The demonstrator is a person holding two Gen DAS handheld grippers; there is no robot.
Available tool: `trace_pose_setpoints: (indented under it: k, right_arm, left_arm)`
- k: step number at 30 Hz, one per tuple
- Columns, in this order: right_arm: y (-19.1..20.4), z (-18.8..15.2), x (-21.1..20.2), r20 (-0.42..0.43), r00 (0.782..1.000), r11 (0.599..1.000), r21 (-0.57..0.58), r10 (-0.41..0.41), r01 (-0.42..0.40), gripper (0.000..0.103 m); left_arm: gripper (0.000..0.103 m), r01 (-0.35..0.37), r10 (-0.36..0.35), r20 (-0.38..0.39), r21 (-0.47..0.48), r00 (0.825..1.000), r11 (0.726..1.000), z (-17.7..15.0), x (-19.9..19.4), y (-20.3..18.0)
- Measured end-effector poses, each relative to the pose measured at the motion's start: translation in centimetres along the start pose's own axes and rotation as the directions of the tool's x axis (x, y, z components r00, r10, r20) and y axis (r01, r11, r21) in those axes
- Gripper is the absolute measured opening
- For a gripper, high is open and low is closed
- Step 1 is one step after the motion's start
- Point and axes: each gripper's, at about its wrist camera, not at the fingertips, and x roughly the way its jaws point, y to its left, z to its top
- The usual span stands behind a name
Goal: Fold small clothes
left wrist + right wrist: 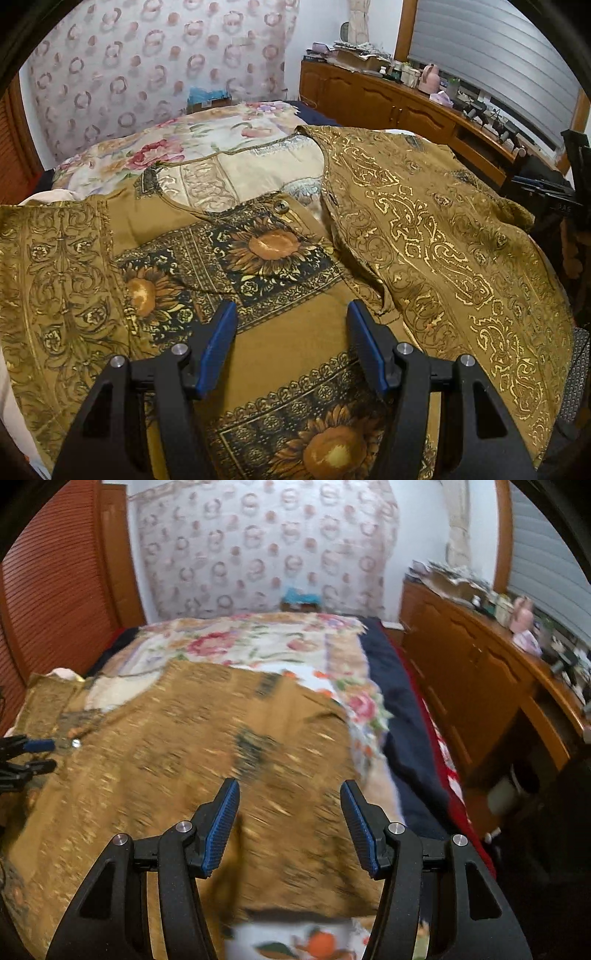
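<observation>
A mustard-brown shirt (303,362) with sunflower panels and gold paisley print lies spread on the bed. Its right part (443,240) is folded over toward the middle. A button (279,208) shows near the collar. My left gripper (291,314) is open and empty just above the shirt's front. My right gripper (290,794) is open and empty above the shirt (207,760), which is motion-blurred in the right wrist view. The left gripper also shows at the left edge of the right wrist view (33,755), and the right gripper shows dark at the right edge of the left wrist view (554,195).
The shirt lies on a floral bedspread (221,136) over a dark blue blanket (402,716). A wooden sideboard (388,99) with clutter on top runs along the right. A wooden louvred door (55,590) stands on the left. A patterned curtain (266,550) hangs behind.
</observation>
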Motion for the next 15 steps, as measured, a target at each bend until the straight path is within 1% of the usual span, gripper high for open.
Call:
trace_pose_setpoints:
  k: [2, 6, 13, 14, 15]
  right_arm:
    - [-1.2, -0.5, 0.2, -0.016, 1.000, 1.000, 0.017, -0.006, 0.007, 0.058]
    - [-2.0, -1.3, 0.8, -0.041, 0.999, 0.999, 0.032, -0.014, 0.016, 0.058]
    - [-3.0, -1.7, 1.8, -0.070, 0.998, 0.998, 0.065, 0.002, 0.002, 0.058]
    - [-3.0, -1.7, 1.9, -0.075, 0.997, 0.998, 0.068, 0.007, -0.002, 0.056]
    - [-3.1, -1.9, 2.0, -0.079, 0.997, 0.997, 0.071, 0.014, -0.008, 0.052]
  left_arm:
    - [0.061, -0.014, 0.014, 0.001, 0.012, 1.000, 1.000, 0.0, 0.2, -0.3]
    - [0.062, -0.046, 0.045, 0.013, 0.049, 0.999, 0.998, 0.0, 0.4, -0.9]
    - [0.064, -0.041, 0.041, 0.010, 0.053, 0.999, 0.998, 0.0, 0.6, -0.8]
    - [0.065, -0.041, 0.040, 0.010, 0.054, 0.999, 0.998, 0.1, 0.6, -0.8]
    - [0.065, -0.040, 0.040, 0.009, 0.055, 0.999, 0.998, 0.1, 0.7, -0.9]
